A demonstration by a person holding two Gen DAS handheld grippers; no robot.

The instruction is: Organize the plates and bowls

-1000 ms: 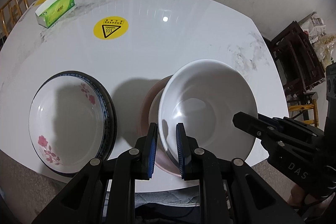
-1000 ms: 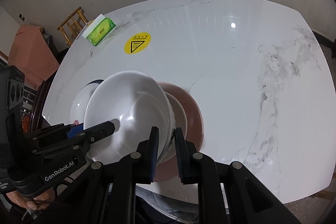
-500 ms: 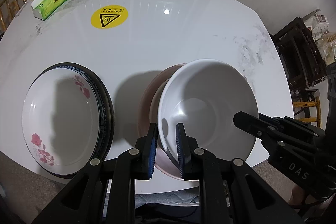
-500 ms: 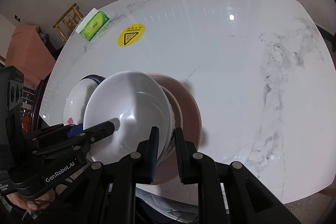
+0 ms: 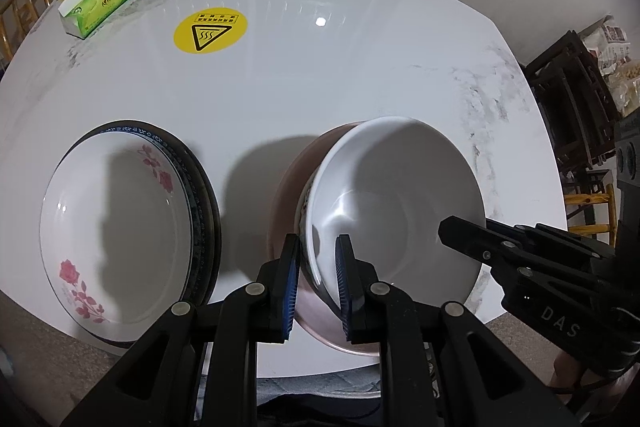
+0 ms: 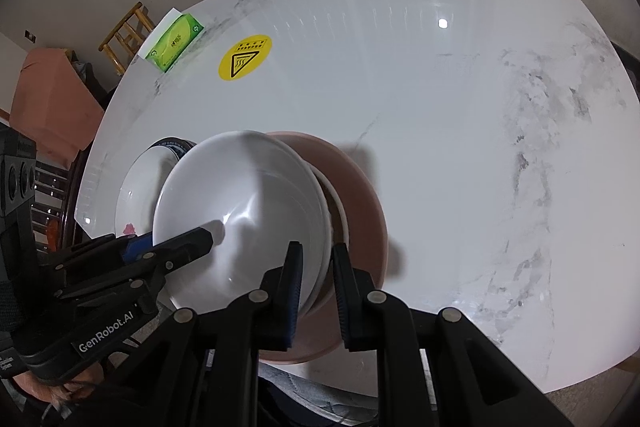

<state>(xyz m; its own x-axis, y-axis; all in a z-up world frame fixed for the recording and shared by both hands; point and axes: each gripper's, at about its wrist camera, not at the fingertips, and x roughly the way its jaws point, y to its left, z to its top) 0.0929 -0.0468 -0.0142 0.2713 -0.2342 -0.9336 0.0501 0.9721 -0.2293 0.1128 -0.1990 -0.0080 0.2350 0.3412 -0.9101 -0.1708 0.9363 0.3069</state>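
On the white marble table [image 5: 320,87] we see a plain white bowl [image 5: 396,203] sitting over a smaller bowl, and both are inside a wide pink plate [image 6: 360,195] near the front edge. Our left gripper [image 5: 318,283] stands around the near left rim of the white bowl, with one blue pad [image 5: 291,287] outside and one inside; small gaps show on both sides of the rim, so we cannot tell if it really presses. Our right gripper [image 6: 316,279] stands around the opposite rim in the same way, and we cannot tell its grip either. Just beside the pink plate, to the left, a rose-patterned plate [image 5: 116,223] lies on a dark-rimmed plate [image 5: 206,195]. Far back on the table are a green tissue box [image 5: 100,3] and a yellow warning sticker [image 5: 210,31].
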